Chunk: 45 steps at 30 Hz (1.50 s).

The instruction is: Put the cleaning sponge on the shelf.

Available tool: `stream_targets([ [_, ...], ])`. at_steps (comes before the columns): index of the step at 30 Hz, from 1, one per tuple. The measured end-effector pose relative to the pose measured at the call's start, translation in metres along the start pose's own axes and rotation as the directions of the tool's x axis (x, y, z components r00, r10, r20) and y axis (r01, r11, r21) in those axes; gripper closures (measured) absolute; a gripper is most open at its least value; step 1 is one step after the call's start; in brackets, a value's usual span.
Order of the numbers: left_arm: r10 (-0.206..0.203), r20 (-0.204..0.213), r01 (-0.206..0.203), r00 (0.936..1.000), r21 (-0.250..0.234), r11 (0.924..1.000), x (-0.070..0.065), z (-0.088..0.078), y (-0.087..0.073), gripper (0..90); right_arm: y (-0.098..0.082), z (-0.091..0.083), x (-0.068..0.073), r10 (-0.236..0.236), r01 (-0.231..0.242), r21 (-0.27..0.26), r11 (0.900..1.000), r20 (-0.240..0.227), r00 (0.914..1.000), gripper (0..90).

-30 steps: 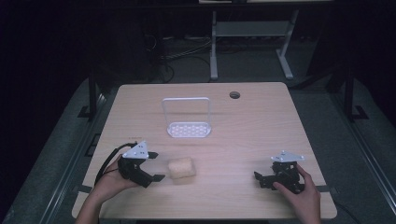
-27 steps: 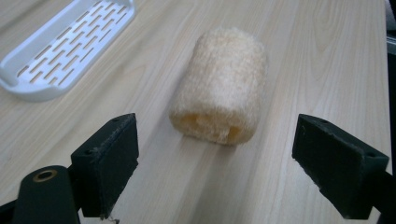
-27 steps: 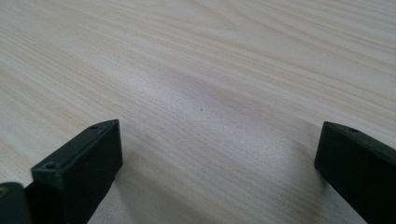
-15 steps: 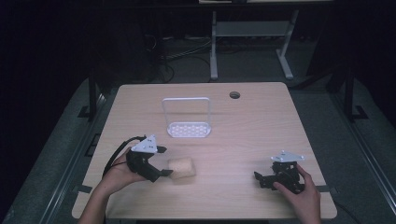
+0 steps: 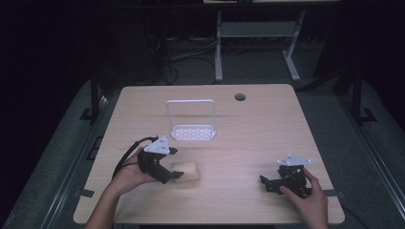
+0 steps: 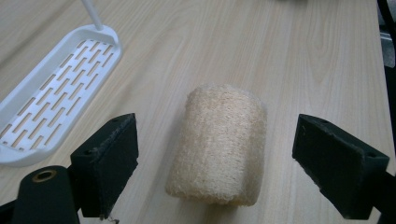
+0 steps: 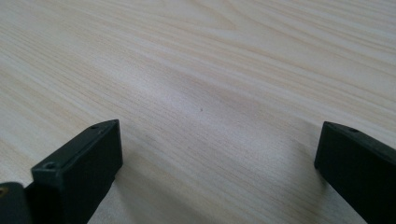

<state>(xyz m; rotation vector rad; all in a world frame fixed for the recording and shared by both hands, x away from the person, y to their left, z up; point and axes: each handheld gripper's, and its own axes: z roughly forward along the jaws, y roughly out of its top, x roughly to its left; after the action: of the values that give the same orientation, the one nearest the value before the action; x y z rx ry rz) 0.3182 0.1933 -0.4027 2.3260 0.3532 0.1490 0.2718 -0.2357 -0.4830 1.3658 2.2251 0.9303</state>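
Note:
A tan loofah roll (image 5: pixel 186 171) (image 6: pixel 218 144) lies on its side on the wooden table, near the front left. My left gripper (image 5: pixel 173 173) (image 6: pixel 224 172) is open, its two black jaws on either side of the roll with a gap to each. A white perforated rack (image 5: pixel 192 122) (image 6: pixel 51 98) with a tall wire handle stands just behind. My right gripper (image 5: pixel 266 183) (image 7: pixel 219 168) rests open on bare wood at the front right, with nothing between its jaws.
A round cable hole (image 5: pixel 239 97) sits near the table's (image 5: pixel 258 133) far edge. Behind the table are a metal stand (image 5: pixel 253 33) and cables on the dark floor. Wide bare wood lies between the two grippers.
My left gripper has moved right and forward to straddle the loofah roll. The right gripper has stayed in place.

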Motion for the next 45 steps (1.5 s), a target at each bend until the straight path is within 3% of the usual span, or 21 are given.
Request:
stream_targets([
  [26,0.026,0.045,-0.030,0.9986,0.071,0.9971,-0.001,0.040,0.004,14.1,0.000,0.000,0.000,0.000,0.000,0.000,1.000,0.000,1.0000,0.7],
  [45,0.046,0.047,-0.051,0.9978,0.122,0.9912,-0.002,0.054,-0.001,13.9,0.000,0.000,0.000,0.000,0.000,0.000,1.000,0.000,1.0000,0.7],
])
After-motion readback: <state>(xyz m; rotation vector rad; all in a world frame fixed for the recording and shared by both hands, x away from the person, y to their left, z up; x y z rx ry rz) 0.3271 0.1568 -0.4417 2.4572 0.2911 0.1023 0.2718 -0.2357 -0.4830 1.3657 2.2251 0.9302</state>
